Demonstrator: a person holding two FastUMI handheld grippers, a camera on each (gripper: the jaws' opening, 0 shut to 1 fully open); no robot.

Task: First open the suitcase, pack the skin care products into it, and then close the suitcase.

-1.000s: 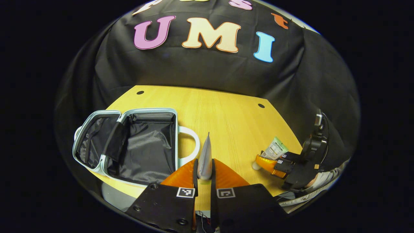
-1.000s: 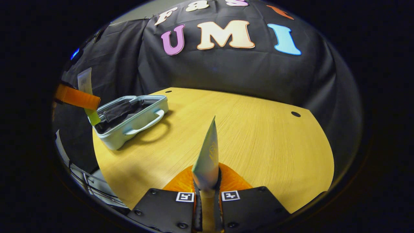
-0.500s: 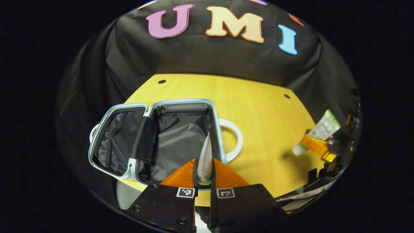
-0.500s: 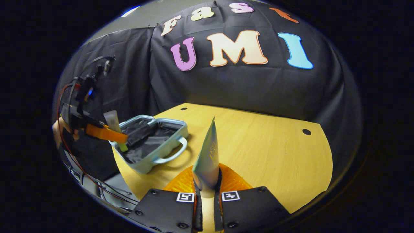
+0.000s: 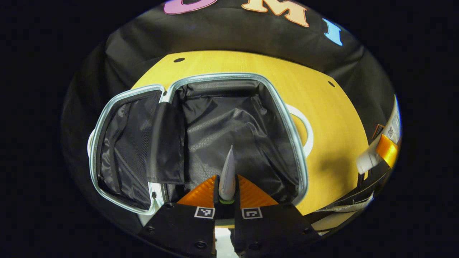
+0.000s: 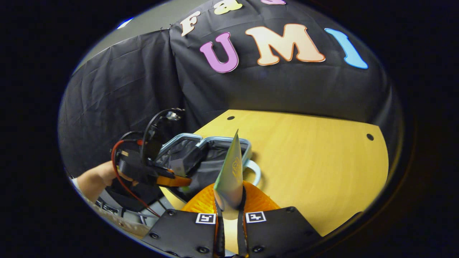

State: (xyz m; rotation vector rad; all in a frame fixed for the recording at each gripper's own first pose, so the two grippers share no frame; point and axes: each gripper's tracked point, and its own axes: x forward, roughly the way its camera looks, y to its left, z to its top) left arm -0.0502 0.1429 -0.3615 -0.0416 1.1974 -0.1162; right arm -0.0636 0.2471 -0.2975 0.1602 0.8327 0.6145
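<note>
Suitcase, pale-blue with black lining (image 5: 292,143), gapes at twelve o'clock beneath my left gripper (image 5: 226,186), clamping a silver tube (image 5: 228,175); right gripper (image 6: 229,199) pinches a green tube (image 6: 230,175).

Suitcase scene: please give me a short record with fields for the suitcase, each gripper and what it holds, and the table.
suitcase: open on the table, dark lining, nothing packed yet
left gripper: shut on a grey tube, held over the open suitcase
right gripper: shut on a green tube, over the table beside the suitcase
table: yellow wood
</note>
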